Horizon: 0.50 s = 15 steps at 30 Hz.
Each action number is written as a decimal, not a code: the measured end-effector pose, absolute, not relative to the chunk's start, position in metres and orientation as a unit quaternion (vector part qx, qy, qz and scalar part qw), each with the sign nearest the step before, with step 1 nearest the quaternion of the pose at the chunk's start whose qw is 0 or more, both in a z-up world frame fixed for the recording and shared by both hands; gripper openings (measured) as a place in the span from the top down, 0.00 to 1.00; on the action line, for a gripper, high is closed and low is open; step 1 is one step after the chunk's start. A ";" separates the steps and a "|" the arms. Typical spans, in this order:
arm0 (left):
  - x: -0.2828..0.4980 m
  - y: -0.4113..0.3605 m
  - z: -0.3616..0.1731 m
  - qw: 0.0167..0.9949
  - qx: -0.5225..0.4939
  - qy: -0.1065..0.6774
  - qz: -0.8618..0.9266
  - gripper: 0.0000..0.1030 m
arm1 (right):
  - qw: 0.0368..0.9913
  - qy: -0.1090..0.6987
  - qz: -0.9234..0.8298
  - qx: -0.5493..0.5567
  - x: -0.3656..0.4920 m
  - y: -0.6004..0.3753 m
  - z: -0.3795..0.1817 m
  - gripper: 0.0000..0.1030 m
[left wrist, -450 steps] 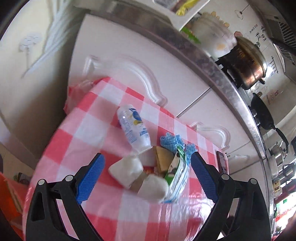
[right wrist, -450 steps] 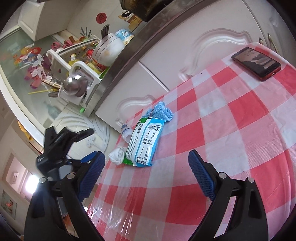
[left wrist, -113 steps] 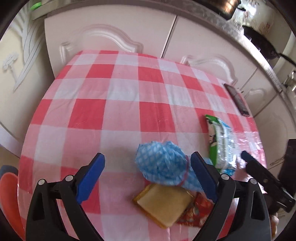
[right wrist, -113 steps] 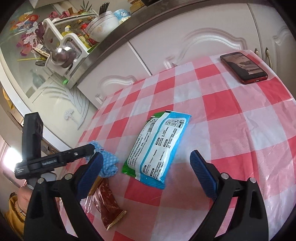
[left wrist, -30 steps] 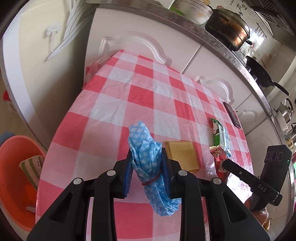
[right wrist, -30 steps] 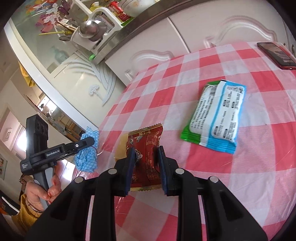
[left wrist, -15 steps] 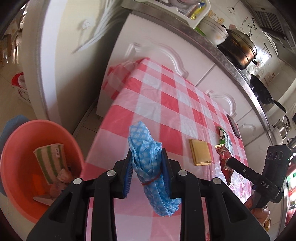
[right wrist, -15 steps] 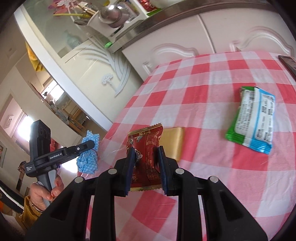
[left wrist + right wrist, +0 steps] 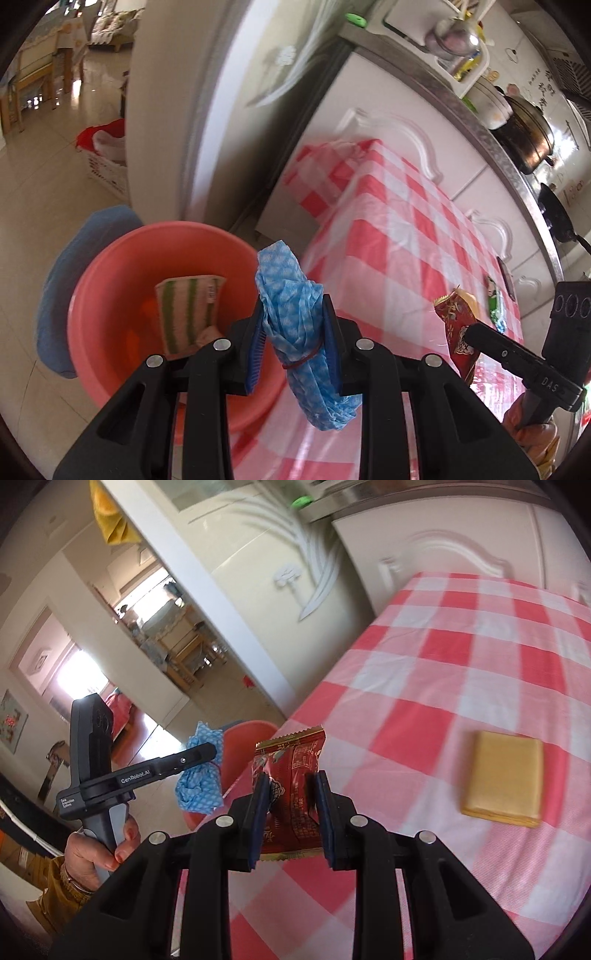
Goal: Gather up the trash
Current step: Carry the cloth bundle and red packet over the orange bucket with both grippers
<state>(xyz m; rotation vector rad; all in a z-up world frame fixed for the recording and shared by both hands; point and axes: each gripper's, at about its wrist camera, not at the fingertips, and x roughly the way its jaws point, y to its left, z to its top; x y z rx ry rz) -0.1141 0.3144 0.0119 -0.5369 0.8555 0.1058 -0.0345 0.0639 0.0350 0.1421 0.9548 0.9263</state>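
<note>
Blue cloth bundle (image 9: 295, 314), soft, light, rubber-banded, is pinched mid-body by left gripper (image 9: 293, 343) over the orange basin (image 9: 110, 266). Red snack wrapper (image 9: 291, 794), thin, crinkly, is clamped in right gripper (image 9: 290, 812) above checkered table (image 9: 461, 672).

Black grippers (image 9: 293, 338), blue-padded jaws, possibly mustard sleeve (image 9: 48, 904)

Cloth (image 9: 295, 302): light blue, small white print, tied with red band.
Basin (image 9: 110, 266): coral orange.
Cup (image 9: 188, 310) in basin: cream with green stripes.
Tablecloth (image 9: 461, 686): red-and-white check.
Snack wrapper (image 9: 295, 775): dark red, gold edge.
Flat packet (image 9: 502, 782): plain yellow.
Gripper pads (image 9: 258, 812): blue; bodies black.
Mat (image 9: 62, 288) beside basin: blue.
</note>
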 end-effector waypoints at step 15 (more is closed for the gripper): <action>-0.135 0.356 -0.023 0.862 -0.252 0.426 0.111 0.71 | 0.749 0.460 0.476 -0.021 -0.044 0.179 0.019 0.74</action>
